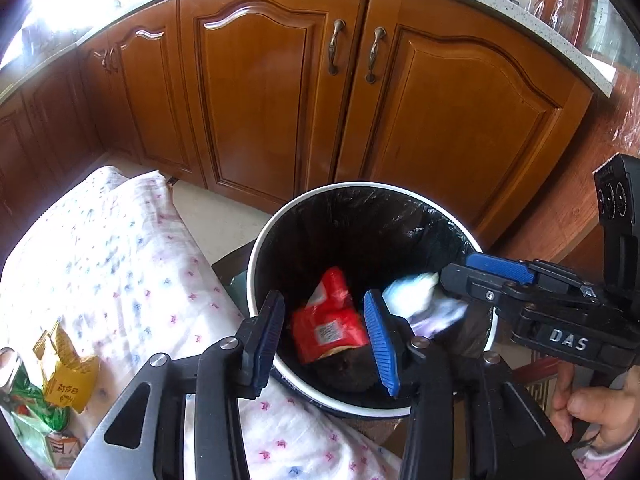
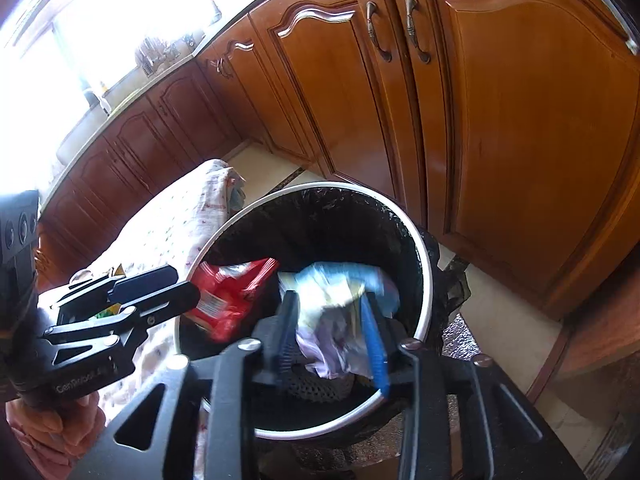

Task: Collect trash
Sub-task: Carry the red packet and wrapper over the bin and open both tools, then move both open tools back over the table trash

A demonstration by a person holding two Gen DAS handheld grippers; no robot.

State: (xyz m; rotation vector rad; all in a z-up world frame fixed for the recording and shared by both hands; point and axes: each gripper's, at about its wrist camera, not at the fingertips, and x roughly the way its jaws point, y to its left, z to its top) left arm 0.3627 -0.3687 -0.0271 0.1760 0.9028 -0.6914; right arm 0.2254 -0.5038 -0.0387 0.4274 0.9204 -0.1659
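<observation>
Two wrappers at the bin, more litter waiting on the cloth

The round, white-rimmed trash bin point(image 1: 256, 248) with its crinkly black liner point(image 1: 360, 216) sits at 6 o'clock of the glossy wooden cabinet doors point(image 1: 256, 92). A shiny red snack packet point(image 1: 330, 320) is inside it, seen between the left gripper point(image 1: 324, 338) jaws, which stand wide and hold nothing. The right gripper point(image 2: 330, 330) has its jaws narrowed on a crumpled, soft white-and-blue wrapper point(image 2: 340, 304) just over the bin mouth, so that piece looks ready to drop. Left to gather, I judge: a creased yellow carton point(image 1: 70, 376), a green packet point(image 1: 36, 420) and a metal can point(image 1: 10, 364) at 8 o'clock of the bin on the desk's floral cloth point(image 1: 120, 264).
</observation>
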